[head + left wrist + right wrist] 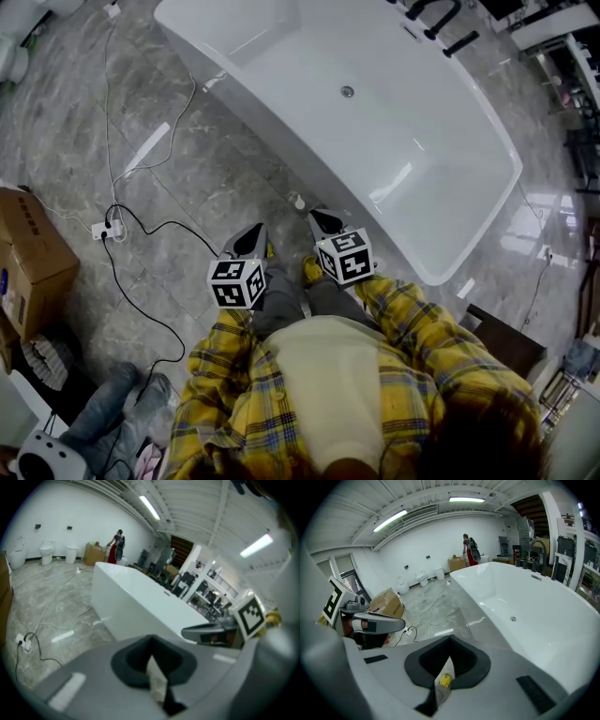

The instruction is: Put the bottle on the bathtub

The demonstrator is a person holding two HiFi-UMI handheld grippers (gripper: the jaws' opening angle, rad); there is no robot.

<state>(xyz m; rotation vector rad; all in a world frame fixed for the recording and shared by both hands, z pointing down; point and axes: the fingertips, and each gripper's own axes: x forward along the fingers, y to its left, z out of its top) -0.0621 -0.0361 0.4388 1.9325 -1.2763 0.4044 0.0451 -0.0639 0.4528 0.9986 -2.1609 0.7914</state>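
Both grippers are hanging close in front of our yellow plaid sleeves (412, 342), pointing down and forward.

Left gripper (255, 232): its jaws are meeting tip to tip, clenched on nothing.

Right gripper (319, 218): it is likewise clenched and empty. A yellow shoe (445, 680) is showing through the slot behind its tips.

Just ahead of the right gripper's tips, the bottle (299, 202) is standing upright on the grey marble floor (216, 178). It is small and pale, and too small for us to make out more. It is sitting just beside the outer wall of the bathtub (281, 112), not on it.

The white bathtub is stretching away diagonally beyond. A drain (348, 91) is showing in its basin, and a black faucet (436, 14) is rising at the far end.

Off to our left, a black cable (141, 281) is looping across the floor near a white power strip (108, 229). A cardboard box (28, 258) is sitting at the edge past it.

Farthest out, a person in red (117, 545) is standing by the white wall, with toilets (46, 552) lining it.
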